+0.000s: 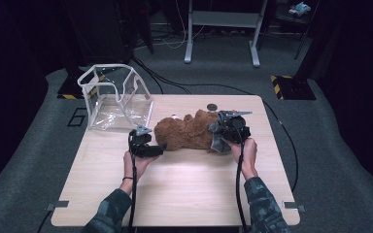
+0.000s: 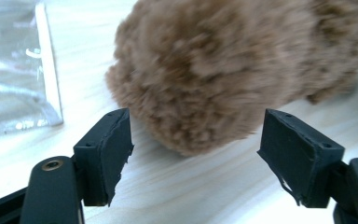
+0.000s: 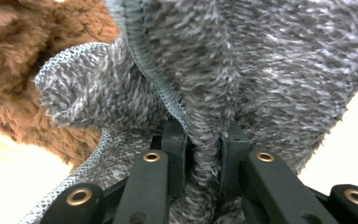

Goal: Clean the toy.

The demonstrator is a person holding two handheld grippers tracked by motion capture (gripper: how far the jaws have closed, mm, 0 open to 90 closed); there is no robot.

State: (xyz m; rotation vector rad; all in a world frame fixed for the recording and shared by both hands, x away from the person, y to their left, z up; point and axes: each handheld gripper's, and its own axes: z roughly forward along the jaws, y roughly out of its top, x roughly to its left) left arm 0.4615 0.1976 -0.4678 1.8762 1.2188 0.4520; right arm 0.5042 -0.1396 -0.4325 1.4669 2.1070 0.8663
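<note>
We see the brown plush toy (image 1: 187, 131) lying mid-bench, its grey knit garment (image 1: 219, 141) at the 3 o'clock end. Our right tongs (image 3: 204, 149) pinch a fold of that garment. Our left tongs (image 2: 196, 154) stand wide apart, nothing pressed, the toy's furry end just ahead. A clear plastic bag (image 1: 116, 99) sits at 10 o'clock by the bench (image 1: 184, 194) corner; the near half lies open.

The brown plush toy (image 2: 242, 65) is blurred and cut off by the top and right edges of the left gripper view. The grey knitted cloth (image 3: 242, 79) runs past the right gripper view's top, and where it meets the toy is hidden. The clear bag (image 2: 9, 70) is cropped at the left.
</note>
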